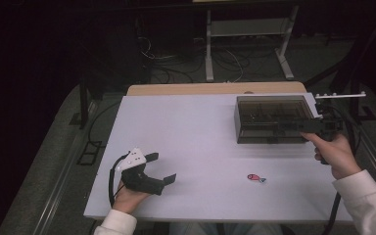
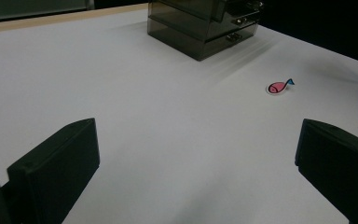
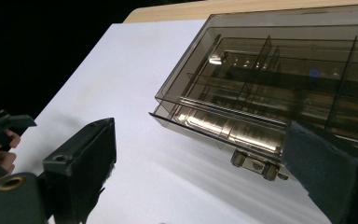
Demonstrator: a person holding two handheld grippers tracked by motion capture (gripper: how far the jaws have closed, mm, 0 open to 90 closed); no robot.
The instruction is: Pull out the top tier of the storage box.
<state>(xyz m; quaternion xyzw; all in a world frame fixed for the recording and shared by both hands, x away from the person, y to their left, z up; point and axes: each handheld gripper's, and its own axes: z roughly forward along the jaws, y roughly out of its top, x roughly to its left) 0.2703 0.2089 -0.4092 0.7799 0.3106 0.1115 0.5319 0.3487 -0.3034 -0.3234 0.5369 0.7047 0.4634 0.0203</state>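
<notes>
White tabletop, dark room. Our left gripper rests wide open and empty; our right gripper, also open and empty, straddles the drawer handle of the smoky organizer. Fish sticker lies near. Risk: an off-centre pull may drag the whole box.

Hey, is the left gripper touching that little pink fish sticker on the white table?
Apart. The left gripper view shows the left gripper with its jaws wide open and bare white table between them and the pink fish sticker; the high view shows the same gap.
</notes>
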